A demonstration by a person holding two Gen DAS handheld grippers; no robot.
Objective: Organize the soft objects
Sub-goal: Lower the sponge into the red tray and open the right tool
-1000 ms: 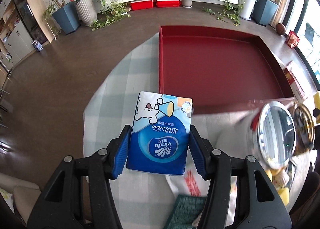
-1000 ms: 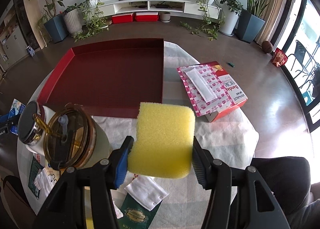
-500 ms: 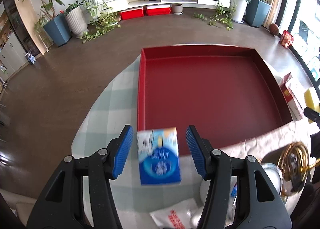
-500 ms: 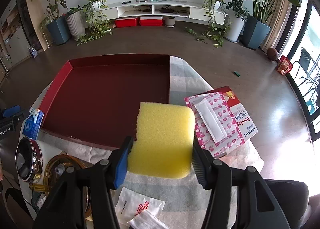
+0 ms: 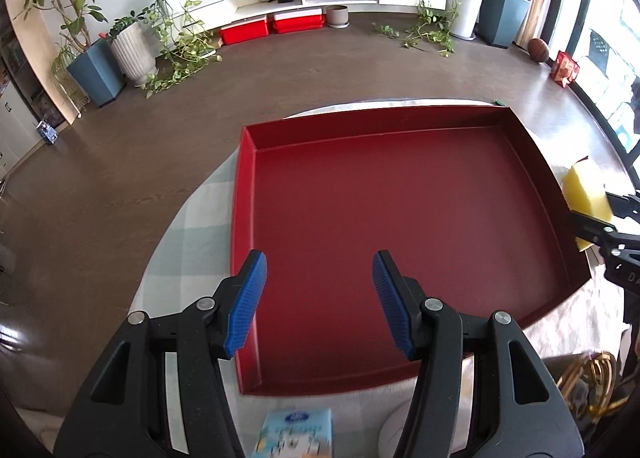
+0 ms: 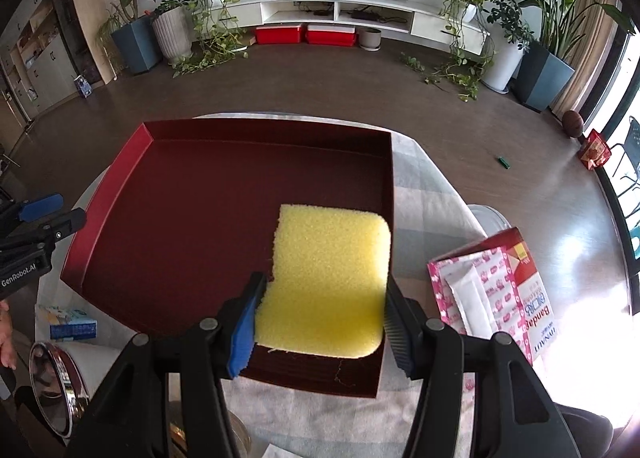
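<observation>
**Tissue pack slipped free short of the tray; sponge ready on the right**

Checked cloth covers the desk (image 5: 188,225), with the brown living-room floor beyond it. Nearest me in the left wrist view, the tissue pack (image 5: 294,436) now lies on the cloth at the desk's near edge, just outside the near wall of the red tray (image 5: 400,193). A second ago my left tongs (image 5: 318,300) were pinching it; half a second ago it was already loose between the pads. Now those tongs are spread wide with nothing in them, hovering over the tray's near left corner. I judge the pack fell short, so it needs picking up again.

My right tongs (image 6: 320,322) are pinching the yellow sponge (image 6: 328,282) as before, and have come forward over the tray's near right corner. Releasing it there looks like the next sensible step. A bandage box (image 6: 496,298) sits on the cloth just beyond the tray's right wall.
</observation>
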